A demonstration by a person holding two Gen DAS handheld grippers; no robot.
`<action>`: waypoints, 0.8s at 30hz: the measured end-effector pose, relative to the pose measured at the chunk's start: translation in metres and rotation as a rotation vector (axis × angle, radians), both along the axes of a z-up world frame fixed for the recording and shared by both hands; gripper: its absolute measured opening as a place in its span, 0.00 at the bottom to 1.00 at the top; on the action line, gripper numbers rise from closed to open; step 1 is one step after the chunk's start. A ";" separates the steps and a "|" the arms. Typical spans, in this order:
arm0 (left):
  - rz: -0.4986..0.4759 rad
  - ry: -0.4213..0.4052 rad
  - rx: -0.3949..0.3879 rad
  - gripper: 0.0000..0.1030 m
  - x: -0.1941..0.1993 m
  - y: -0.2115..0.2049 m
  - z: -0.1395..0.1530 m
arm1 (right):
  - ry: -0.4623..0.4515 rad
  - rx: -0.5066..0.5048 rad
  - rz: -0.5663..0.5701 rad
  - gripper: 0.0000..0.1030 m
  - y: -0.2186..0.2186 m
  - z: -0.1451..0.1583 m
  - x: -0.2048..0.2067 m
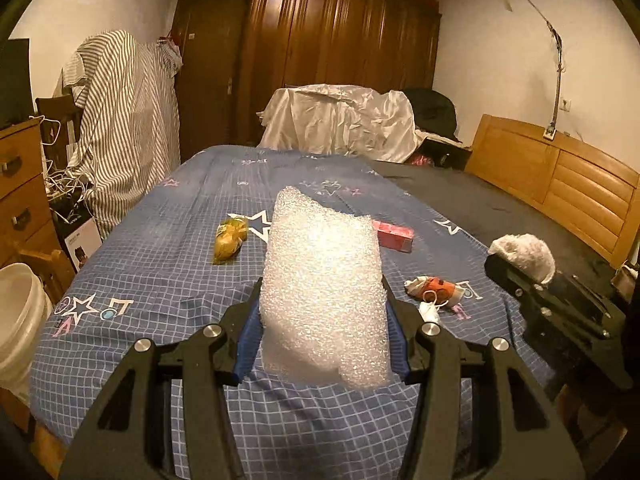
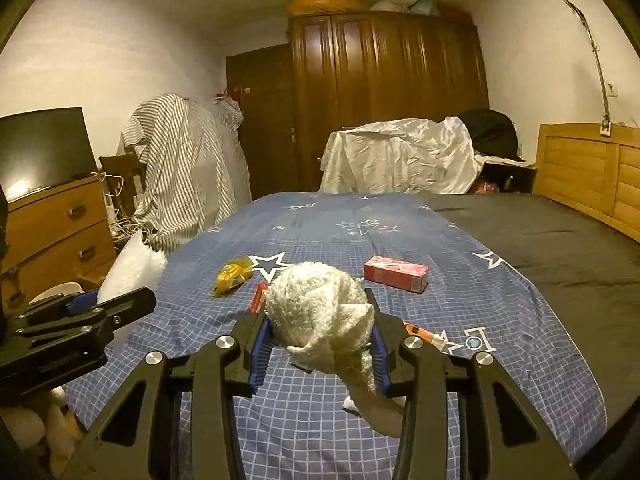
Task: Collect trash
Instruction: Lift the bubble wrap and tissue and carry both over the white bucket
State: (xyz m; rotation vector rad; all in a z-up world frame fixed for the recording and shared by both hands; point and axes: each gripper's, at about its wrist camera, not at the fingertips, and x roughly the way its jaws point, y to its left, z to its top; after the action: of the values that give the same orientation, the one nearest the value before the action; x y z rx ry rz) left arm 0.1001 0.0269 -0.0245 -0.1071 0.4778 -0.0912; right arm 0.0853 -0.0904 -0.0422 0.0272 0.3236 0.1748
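blue grid bedsheet (image 1: 160, 264) with white stars; red box (image 2: 396, 273); yellow wrapper (image 1: 229, 238); white foam sheet (image 1: 324, 292).

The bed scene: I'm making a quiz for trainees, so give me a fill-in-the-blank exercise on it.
1. The left gripper is shut on a piece of white ____ wrap.
2. The right gripper is shut on a crumpled white ____.
3. The red box lies on the ____ checked bedsheet.
4. The yellow wrapper lies beside a printed white ____.

Missing words: bubble; paper towel; blue; star
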 end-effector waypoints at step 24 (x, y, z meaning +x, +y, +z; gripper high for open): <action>0.146 -0.032 -0.008 0.48 -0.008 0.066 0.021 | -0.024 -0.039 0.145 0.41 0.063 0.034 0.014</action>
State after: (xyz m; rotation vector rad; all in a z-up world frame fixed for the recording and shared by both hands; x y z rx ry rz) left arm 0.0925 0.0927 -0.0035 -0.1477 0.4361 0.0485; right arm 0.0990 -0.0278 -0.0084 -0.0368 0.3051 0.3126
